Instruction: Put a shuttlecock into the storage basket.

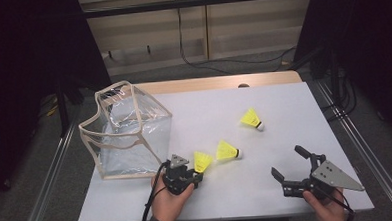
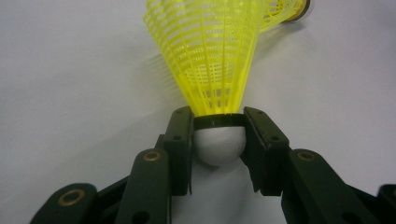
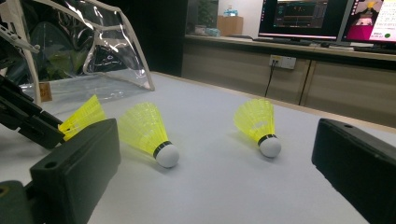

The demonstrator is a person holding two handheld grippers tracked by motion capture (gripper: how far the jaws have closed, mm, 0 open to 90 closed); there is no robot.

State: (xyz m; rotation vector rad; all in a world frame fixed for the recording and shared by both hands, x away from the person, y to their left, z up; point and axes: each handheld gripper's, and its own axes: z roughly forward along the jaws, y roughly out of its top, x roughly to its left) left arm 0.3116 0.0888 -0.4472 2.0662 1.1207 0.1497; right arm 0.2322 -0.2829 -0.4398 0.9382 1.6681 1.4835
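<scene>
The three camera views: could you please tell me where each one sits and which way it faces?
High view: above the person's side, looking forward and down on the table; both hands and hand-held grippers.
Left gripper view: rides the left hand-held gripper, looking along jaws shut on a shuttlecock.
Right gripper view: rides the right hand-held gripper, looking across the table toward the clear bag; jaws open.
Shared: the held shuttlecock shows in all three.

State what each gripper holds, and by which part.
The left gripper clamps a yellow plastic shuttlecock by its white cork head. The right gripper is open, holding nothing.
</scene>
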